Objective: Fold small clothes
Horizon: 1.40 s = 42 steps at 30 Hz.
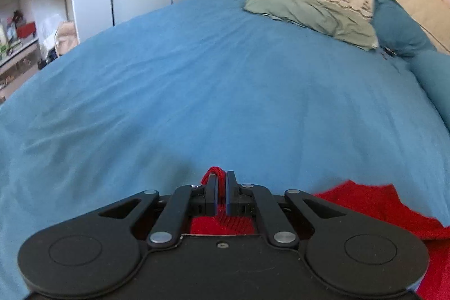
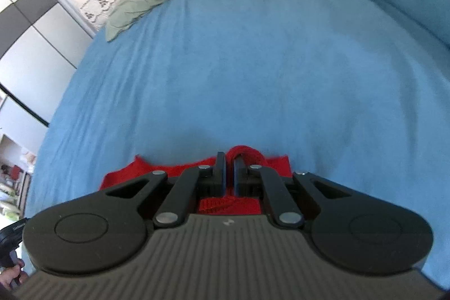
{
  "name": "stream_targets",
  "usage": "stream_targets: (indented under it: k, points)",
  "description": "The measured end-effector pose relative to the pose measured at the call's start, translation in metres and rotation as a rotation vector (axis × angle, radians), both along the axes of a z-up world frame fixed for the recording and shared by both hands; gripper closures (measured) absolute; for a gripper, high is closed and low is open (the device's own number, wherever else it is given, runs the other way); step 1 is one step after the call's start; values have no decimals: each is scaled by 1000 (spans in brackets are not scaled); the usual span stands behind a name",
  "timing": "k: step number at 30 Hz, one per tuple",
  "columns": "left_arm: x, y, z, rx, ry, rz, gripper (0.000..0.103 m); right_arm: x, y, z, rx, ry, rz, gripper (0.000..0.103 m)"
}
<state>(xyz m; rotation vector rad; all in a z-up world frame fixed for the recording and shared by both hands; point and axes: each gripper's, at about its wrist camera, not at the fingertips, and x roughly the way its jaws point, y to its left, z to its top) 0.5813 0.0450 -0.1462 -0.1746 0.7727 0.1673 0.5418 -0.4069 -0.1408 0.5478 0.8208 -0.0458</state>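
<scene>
Red garment (image 1: 365, 204) bunches in the pinched left gripper (image 1: 221, 182), spreading rightward, while the right gripper (image 2: 229, 163) apparently clamps its folded edge.

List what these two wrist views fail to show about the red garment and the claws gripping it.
- Red garment: its type and full shape; the left claw body covers much of it, and the frame edge cuts it off.
- Right wrist view: the right claw hides most of the cloth.
- How far folding has got: unclear in either view.
- Shelf items, left wrist view: too small and blurred.
</scene>
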Motion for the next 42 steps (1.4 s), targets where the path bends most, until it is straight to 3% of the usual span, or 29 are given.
stream_targets:
  k: [9, 11, 12, 13, 14, 16, 17, 20, 23, 25, 28, 35, 37, 39, 42]
  points:
    - [33, -7, -26, 43, 69, 32, 96, 44, 8, -29, -75, 70, 36, 83]
    - [32, -6, -27, 37, 72, 46, 87, 45, 9, -31, -93, 77, 55, 82]
    - [30, -4, -26, 37, 64, 55, 68, 44, 10, -30, -103, 71, 58, 78]
    - [28, -2, -22, 53, 56, 69, 54, 47, 10, -27, -107, 68, 60, 71]
    - [25, -2, -16, 76, 41, 81, 29, 45, 10, -24, -105, 58, 69, 64]
    - [9, -3, 1, 140, -13, 78, 22, 31, 14, -8, -166, -5, 71, 10]
    - [1, -5, 9, 158, -33, 65, 21, 22, 19, 0, -205, -55, 75, 0]
    - [-29, -20, 22, 119, -47, -97, 19, -2, 41, 12, -214, -130, 171, 0]
    - [-47, -43, -4, 79, 41, -254, 18, -12, 73, -3, -197, -70, 304, 0]
    - [-55, -52, -22, 65, 86, -291, 18, -16, 88, -19, -215, -39, 350, 0]
    - [-61, -53, -47, 88, 160, -277, 18, -16, 85, -42, -222, 24, 334, 0]
    - [-77, -26, -57, 75, 181, -284, 8, -12, 57, -54, -236, 22, 291, 0]
    - [-82, -18, -55, 64, 190, -274, 8, -11, 61, -49, -269, 43, 316, 0]
    - [-87, -19, -47, 107, 207, -269, 11, -12, 62, -37, -265, 40, 314, 0]
    - [-101, -23, -13, 134, 148, -257, 14, -28, 59, -4, -239, 8, 297, 0]
